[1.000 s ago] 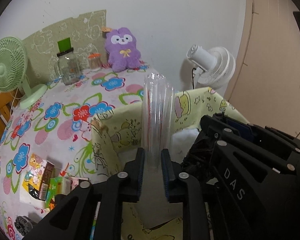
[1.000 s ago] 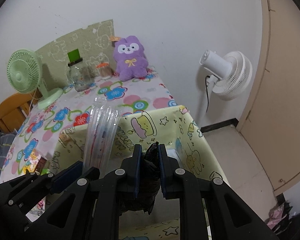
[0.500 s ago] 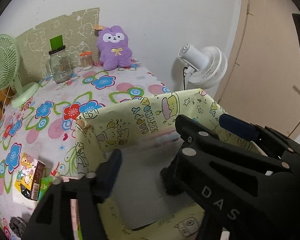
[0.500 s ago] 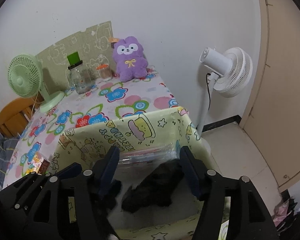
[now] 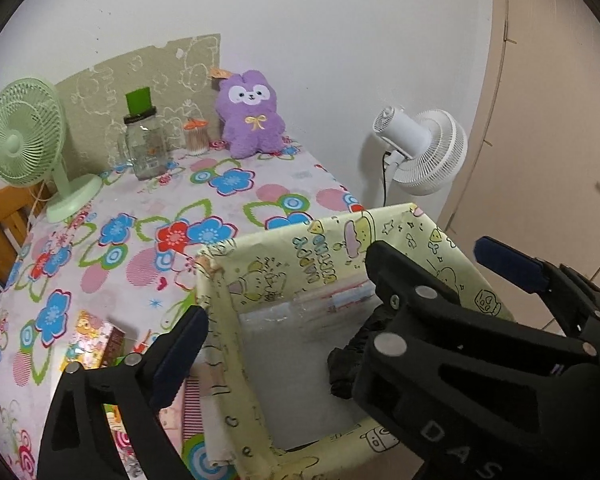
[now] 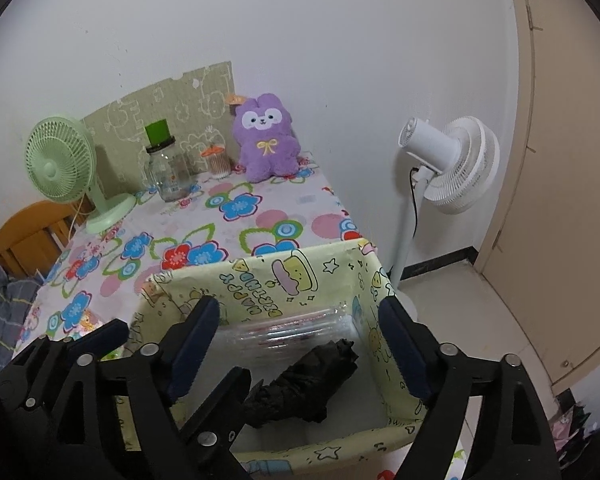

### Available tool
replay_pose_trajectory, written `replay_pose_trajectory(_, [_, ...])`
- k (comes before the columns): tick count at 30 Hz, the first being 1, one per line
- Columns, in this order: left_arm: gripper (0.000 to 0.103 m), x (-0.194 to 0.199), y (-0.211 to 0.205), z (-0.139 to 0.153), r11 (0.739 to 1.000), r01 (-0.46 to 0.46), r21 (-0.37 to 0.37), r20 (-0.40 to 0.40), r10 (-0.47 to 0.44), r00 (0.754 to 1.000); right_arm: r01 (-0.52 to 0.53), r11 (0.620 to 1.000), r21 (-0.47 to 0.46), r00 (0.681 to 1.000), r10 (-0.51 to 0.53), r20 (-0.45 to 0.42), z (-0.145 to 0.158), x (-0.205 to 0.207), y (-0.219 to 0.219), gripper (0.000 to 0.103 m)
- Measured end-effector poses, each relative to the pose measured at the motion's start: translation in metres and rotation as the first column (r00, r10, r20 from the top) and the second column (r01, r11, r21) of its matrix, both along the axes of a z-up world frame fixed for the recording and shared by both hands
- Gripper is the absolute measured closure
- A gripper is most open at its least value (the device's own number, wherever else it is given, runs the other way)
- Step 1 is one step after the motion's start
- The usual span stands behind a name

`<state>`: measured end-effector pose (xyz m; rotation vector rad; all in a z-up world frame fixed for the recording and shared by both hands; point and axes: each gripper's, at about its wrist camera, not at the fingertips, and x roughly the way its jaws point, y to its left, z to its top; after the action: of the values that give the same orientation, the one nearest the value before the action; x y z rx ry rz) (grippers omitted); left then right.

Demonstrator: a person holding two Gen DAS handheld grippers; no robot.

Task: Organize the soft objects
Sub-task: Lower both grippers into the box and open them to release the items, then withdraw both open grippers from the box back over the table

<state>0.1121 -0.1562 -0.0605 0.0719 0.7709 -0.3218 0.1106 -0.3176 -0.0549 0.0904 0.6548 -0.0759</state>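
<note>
1. Left wrist view: the left gripper (image 5: 284, 332) is spread wide and holds nothing. Its left finger hangs outside the left wall of a pale yellow fabric storage box printed with cartoon figures (image 5: 220, 320); its right finger is hidden behind the right gripper (image 5: 440, 264). A clear plastic packet with red and pink stripes (image 5: 340, 300) lies inside the box against the far wall, and a crumpled black fabric bundle (image 5: 348, 364) rests on the white floor of the box, partly hidden behind the right tool. The box sits at the near edge of a table covered with a flower-print cloth (image 5: 160, 220).

2. Right wrist view: the right gripper (image 6: 300, 344) is also released — fingers far apart above the box (image 6: 260, 280), empty. Below, the black bundle (image 6: 312, 376) lies on the box floor, just in front of the clear packet (image 6: 292, 332). The left gripper (image 6: 160, 360) stands alongside, over the box's left side. At the far end of the table (image 6: 260, 216) a purple plush rabbit (image 6: 266, 140) sits against the wall.
</note>
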Motion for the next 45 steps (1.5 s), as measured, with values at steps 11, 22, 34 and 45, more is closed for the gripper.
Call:
replay_pose_trajectory(11, [0.003,-0.017,0.015,0.018,1.000,-0.016,-0.001,0.055,0.016,0.998,0.013,1.000,-0.023,0.998,-0.012,0.055,0.018,-0.018,0.016,0.008])
replay_pose_trajectory(22, [0.003,-0.035,0.031,0.036,1.000,-0.022,-0.018,0.111,0.024,0.994,0.004,0.998,-0.057,0.992,0.003,0.125,0.040,-0.040,0.035,0.005])
replay_pose_trajectory(34, [0.002,-0.054,0.049,0.052,0.999,-0.026,-0.028,0.172,0.030,0.985,-0.008,0.995,-0.095,0.987,0.023,0.159,0.057,-0.059,0.058,0.003])
replay_pose_trajectory(45, [0.002,-0.074,0.076,0.057,0.998,-0.049,-0.028,0.215,0.054,0.975,-0.044,0.994,-0.105,0.986,0.060,0.155,0.061,-0.074,0.087,0.003])
